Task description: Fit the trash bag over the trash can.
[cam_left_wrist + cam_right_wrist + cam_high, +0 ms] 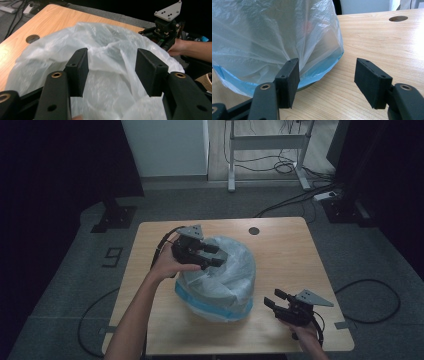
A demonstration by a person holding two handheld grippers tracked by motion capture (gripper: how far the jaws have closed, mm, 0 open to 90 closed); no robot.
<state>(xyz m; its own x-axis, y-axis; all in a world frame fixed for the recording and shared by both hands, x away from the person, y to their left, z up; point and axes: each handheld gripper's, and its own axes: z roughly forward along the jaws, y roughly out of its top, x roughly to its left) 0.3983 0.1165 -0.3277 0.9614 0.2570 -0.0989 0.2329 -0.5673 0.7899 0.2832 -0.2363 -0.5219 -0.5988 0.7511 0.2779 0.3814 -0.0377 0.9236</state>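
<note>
- Left claw [209,256] sits over the top of the plastic bag [220,280], jaws spread wide, nothing gripped. In the left gripper view the film shows between both pads [78,72], but I can't tell whether they touch it.
- Right claw [274,300] hovers low near the bag's right base, jaws wide apart, empty. Clear gap to the bag in the high view.
- Bag sits mid surface [285,245], slightly toward the person. It is draped mouth-down over some rounded object that can't be identified through the film. Blue band [322,70] runs around the bottom edge.
- Orientation: dome up, opening down. Long axis looks roughly vertical; footprint near round, so no clear horizontal heading.
- Risk: thin film. Closing on a loose fold probably grabs only plastic, which then slips or tears.
- Risk: a one-sided lift from the top could drag or tip whatever is underneath; the right claw isn't bracing the base.
- Risk: film bunching between the jaws hides the real grip.
</note>
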